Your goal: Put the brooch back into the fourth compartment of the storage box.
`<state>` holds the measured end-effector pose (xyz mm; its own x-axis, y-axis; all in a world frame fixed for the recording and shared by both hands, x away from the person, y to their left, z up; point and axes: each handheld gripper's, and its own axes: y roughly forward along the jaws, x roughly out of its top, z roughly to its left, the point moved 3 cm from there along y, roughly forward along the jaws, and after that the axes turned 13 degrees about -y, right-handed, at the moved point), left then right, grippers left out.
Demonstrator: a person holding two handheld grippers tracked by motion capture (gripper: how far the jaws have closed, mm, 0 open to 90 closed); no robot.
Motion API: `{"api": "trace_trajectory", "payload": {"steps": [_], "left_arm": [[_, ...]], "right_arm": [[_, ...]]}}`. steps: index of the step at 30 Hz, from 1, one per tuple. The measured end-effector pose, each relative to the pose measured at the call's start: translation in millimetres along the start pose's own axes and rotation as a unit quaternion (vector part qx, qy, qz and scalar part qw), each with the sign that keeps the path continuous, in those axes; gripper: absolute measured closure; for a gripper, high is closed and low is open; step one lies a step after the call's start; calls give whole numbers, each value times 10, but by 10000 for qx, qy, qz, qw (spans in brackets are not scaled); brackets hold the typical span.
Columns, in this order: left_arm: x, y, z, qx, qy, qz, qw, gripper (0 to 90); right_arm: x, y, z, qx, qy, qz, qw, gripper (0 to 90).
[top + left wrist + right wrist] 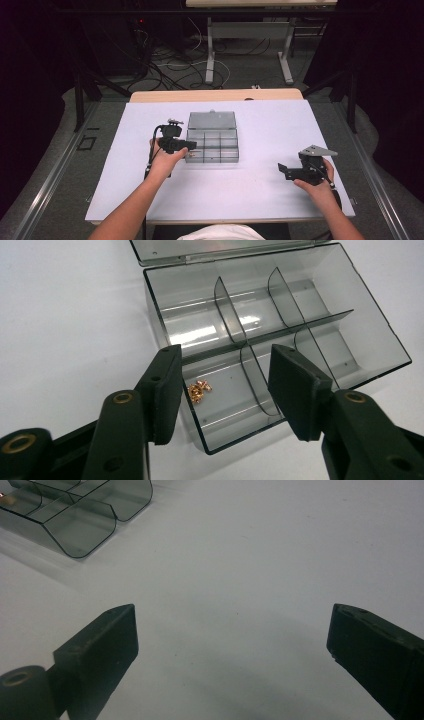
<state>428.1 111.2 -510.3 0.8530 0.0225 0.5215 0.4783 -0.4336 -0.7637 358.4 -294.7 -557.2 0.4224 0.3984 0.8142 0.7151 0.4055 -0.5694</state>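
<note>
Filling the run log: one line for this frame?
left hand-held gripper: open over organizer box | copper bits: in near-left compartment | right hand-held gripper: open above white mat

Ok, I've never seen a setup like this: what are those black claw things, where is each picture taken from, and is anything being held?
A person holds a two-jaw gripper in each hand at a white table. The high view looks down from above; the other two pictures come from cameras riding on each gripper, looking along its black jaws. The left gripper hangs over a clear compartment box with its lid open; a small heap of copper-coloured bits lies in one compartment. Its jaws are apart, holding nothing. The right gripper is wide open above bare table, away from the box.
</note>
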Motion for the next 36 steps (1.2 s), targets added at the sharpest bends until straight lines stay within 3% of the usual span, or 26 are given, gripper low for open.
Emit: {"api": "trace_trajectory", "payload": {"steps": [14, 22, 30, 36], "left_arm": [[-26, -126, 6, -127, 465, -249, 9985, 373], [-48, -214, 38, -199, 790, -452, 9957, 352], [-95, -335, 128, -441, 902, -504, 9937, 344], [-132, -408, 200, -443, 1019, -684, 9915, 322]], "right_arm": [[5, 5, 2, 5, -11, -12, 10000, 60], [4, 0, 4, -1, 6, -9, 10000, 61], [4, 2, 5, -1, -4, -5, 10000, 61], [4, -1, 6, -27, 2, 5, 10000, 61]]}}
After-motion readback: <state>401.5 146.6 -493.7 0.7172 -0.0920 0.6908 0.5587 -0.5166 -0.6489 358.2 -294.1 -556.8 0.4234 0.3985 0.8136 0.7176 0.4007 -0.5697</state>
